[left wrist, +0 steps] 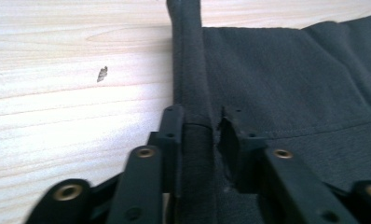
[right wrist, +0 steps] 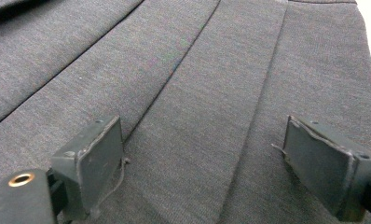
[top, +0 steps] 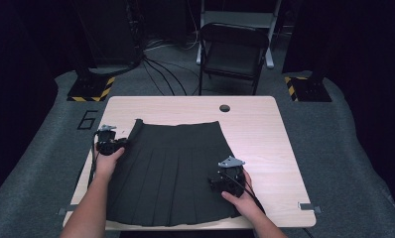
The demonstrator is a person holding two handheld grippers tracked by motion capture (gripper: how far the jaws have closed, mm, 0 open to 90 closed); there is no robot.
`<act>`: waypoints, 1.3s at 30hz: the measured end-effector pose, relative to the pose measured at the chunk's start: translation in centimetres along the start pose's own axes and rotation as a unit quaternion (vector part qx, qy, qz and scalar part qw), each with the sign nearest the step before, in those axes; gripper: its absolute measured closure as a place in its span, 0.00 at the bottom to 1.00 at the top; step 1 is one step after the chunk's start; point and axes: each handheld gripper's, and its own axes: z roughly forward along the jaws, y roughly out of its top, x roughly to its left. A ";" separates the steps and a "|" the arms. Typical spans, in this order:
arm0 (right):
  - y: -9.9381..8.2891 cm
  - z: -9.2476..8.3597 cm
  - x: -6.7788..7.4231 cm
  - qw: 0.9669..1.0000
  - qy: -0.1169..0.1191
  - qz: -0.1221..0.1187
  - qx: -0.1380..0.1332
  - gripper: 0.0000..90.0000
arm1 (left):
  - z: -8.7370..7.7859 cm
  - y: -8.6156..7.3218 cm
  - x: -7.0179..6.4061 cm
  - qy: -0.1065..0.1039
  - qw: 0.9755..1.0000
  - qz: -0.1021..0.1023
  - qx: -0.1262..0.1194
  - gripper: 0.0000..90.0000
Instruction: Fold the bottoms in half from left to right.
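Looking down from the high view, we see a dark pleated skirt [top: 173, 171] spread flat across the middle and lower left of the pale wooden table [top: 265, 134], its narrow waistband toward the top of the frame and its wide hem near the bottom edge. Our left gripper [top: 108, 141] sits at the skirt's left edge, left of centre in the frame; in the left gripper view its jaws pinch a raised, rolled fold of the skirt's side edge [left wrist: 193, 93], which runs up the middle of that picture with bare table to its left. Our right gripper [top: 228, 176] rests over the skirt's lower right part, and in the right gripper view its jaws stand spread wide apart above the flat pleats [right wrist: 197, 116], gripping nothing. A folding chair [top: 233, 52] stands beyond the table at the top of the frame.
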 end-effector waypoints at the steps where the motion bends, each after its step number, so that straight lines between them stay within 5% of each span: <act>1: 0.0 0.0 0.0 1.000 0.000 0.000 0.002 0.13 | 0.1 0.1 -0.2 0.009 1.000 0.006 0.003 0.83; 19: 0.0 0.0 0.0 1.000 0.000 0.003 -0.001 0.13 | -1.0 0.7 -1.1 0.019 1.000 0.015 -0.007 0.92; 26: 0.0 0.0 0.0 1.000 -0.001 0.004 -0.001 0.13 | -2.5 2.2 -1.9 0.014 0.999 0.034 -0.015 0.92; 31: 0.0 0.0 0.0 1.000 -0.001 0.004 -0.001 0.13 | -3.2 3.0 -2.8 0.008 0.999 0.033 -0.016 0.92; 39: 0.0 0.0 0.0 1.000 0.000 0.003 -0.001 0.13 | -4.2 4.3 -5.0 -0.008 0.998 0.061 -0.013 0.93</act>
